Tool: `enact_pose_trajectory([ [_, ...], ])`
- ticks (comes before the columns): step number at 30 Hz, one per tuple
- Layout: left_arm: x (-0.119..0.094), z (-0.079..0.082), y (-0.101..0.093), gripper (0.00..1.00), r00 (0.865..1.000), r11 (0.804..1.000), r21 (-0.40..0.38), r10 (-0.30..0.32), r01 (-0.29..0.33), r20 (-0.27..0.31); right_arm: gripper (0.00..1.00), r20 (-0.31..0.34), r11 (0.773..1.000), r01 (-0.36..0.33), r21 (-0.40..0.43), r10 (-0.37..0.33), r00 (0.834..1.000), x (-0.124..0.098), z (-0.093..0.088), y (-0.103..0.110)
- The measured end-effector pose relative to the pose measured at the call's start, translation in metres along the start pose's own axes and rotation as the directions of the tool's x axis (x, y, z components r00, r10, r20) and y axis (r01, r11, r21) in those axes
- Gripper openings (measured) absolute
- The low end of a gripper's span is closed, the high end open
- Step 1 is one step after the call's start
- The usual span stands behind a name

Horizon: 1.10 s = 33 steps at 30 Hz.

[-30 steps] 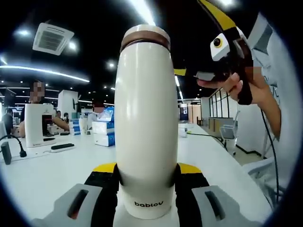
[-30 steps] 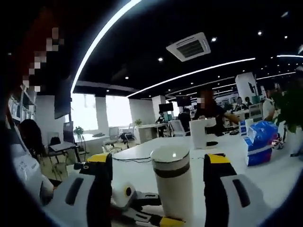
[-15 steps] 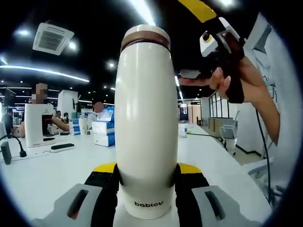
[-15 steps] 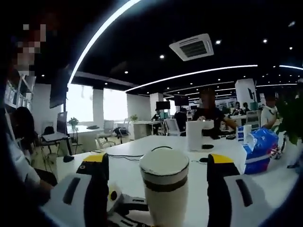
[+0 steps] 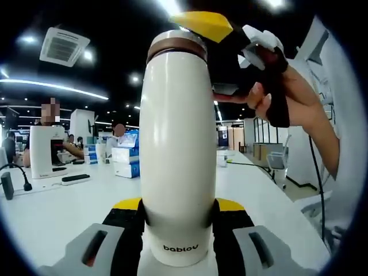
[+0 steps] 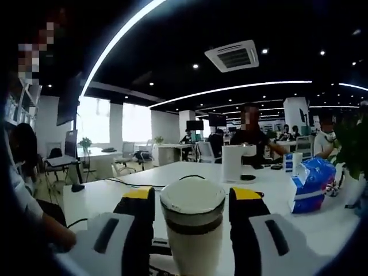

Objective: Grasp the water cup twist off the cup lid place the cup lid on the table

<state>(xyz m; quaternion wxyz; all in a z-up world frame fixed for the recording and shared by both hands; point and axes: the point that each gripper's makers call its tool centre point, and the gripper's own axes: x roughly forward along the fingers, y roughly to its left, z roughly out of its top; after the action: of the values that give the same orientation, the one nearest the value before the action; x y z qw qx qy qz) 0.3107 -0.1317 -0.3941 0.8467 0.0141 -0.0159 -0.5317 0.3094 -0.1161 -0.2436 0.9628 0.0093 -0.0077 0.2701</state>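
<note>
A tall cream water cup (image 5: 178, 144) marked "bablov" stands upright with my left gripper (image 5: 178, 210) shut on its lower body, yellow-edged black jaws on either side. Its lid (image 5: 175, 46) sits on top above a brown band. My right gripper (image 5: 230, 46), held by a person's hand (image 5: 287, 98), reaches in from the upper right, its yellow-tipped jaw at the lid. In the right gripper view the lid (image 6: 192, 201) fills the space between the jaws of my right gripper (image 6: 192, 198), which press against both its sides. The cup body (image 6: 192, 253) drops below.
The white table (image 5: 57, 207) stretches behind the cup, with a white appliance (image 5: 47, 150), stacked blue-and-white boxes (image 5: 126, 161) and a black cable (image 5: 17, 175) at the left. A blue packet (image 6: 307, 181) and a plant (image 6: 353, 138) lie at the right. People sit at far desks.
The right gripper has come down from the upper right onto the top of the cup, and its jaws have narrowed from wide open to tight around the lid. The left gripper and cup stayed still.
</note>
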Motion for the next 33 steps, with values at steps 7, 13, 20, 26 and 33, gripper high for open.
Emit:
enact_pose_trajectory([
  [7, 0.0002, 0.0001, -0.0003, 0.48, 1.000, 1.000, 0.000, 0.000, 0.000, 0.000, 0.45, -0.053, 0.997, -0.074, -0.031, 0.072, 0.996, 0.0046, -0.0007, 0.0037],
  [13, 0.0003, 0.0005, -0.0007, 0.48, 1.000, 1.000, -0.001, 0.002, -0.002, 0.001, 0.45, -0.099, 0.983, -0.176, -0.046, 0.171, 0.980, 0.0077, -0.0021, 0.0072],
  [20, 0.0003, 0.0009, -0.0012, 0.48, 1.000, 1.000, -0.001, 0.002, -0.002, 0.002, 0.45, -0.148, 0.949, -0.308, -0.065, 0.296, 0.944, 0.0062, -0.0027, 0.0082],
  [26, 0.0004, 0.0009, -0.0011, 0.48, 1.000, 1.000, 0.001, 0.002, -0.002, 0.001, 0.44, -0.170, 0.917, -0.394, -0.061, 0.380, 0.910, 0.0042, -0.0030, 0.0083],
  [33, 0.0004, 0.0009, -0.0016, 0.48, 1.000, 1.000, 0.009, -0.002, 0.002, 0.002, 0.44, -0.181, 0.876, -0.478, -0.064, 0.461, 0.869, 0.0003, -0.0036, 0.0091],
])
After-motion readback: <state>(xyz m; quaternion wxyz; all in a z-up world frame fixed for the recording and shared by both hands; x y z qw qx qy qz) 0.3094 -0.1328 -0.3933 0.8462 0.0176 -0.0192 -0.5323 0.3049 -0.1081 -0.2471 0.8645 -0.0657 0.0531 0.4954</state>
